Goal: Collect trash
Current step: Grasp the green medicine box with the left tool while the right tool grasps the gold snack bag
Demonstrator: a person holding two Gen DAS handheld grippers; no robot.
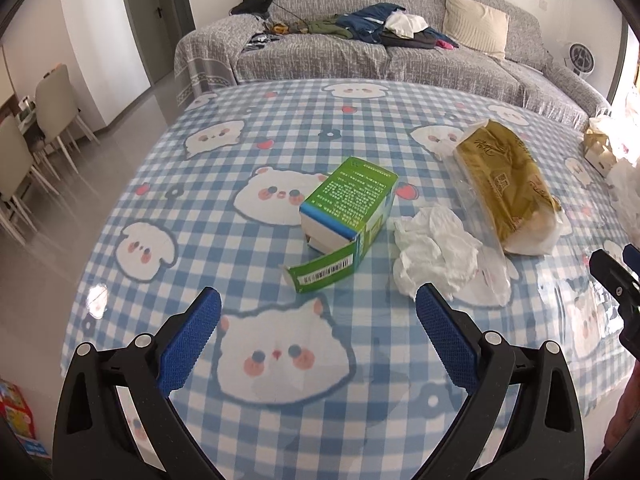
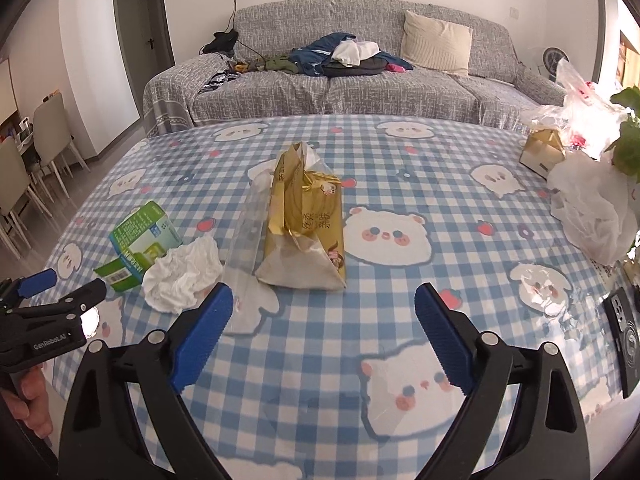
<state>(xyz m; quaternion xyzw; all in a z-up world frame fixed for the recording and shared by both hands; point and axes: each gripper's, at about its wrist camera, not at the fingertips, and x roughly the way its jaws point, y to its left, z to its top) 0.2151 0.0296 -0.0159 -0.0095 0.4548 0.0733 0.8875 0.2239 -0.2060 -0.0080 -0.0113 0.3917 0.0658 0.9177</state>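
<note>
An opened green carton (image 1: pixel 347 216) lies on the blue checked tablecloth (image 1: pixel 256 136), with a crumpled white tissue (image 1: pixel 434 255) to its right and a gold tissue pack in clear wrap (image 1: pixel 508 184) beyond. My left gripper (image 1: pixel 318 316) is open and empty, just short of the carton and tissue. In the right wrist view the gold pack (image 2: pixel 304 220) stands ahead, the tissue (image 2: pixel 182 276) and carton (image 2: pixel 140 240) at left. My right gripper (image 2: pixel 323 312) is open and empty, near the pack's clear wrap.
A white plastic bag (image 2: pixel 592 216), a small gold box (image 2: pixel 542 152), a clear bag and a plant stand at the table's right. A dark phone (image 2: pixel 628 340) lies at the right edge. A grey sofa (image 2: pixel 360 80) stands behind the table; dining chairs (image 1: pixel 48 120) at left.
</note>
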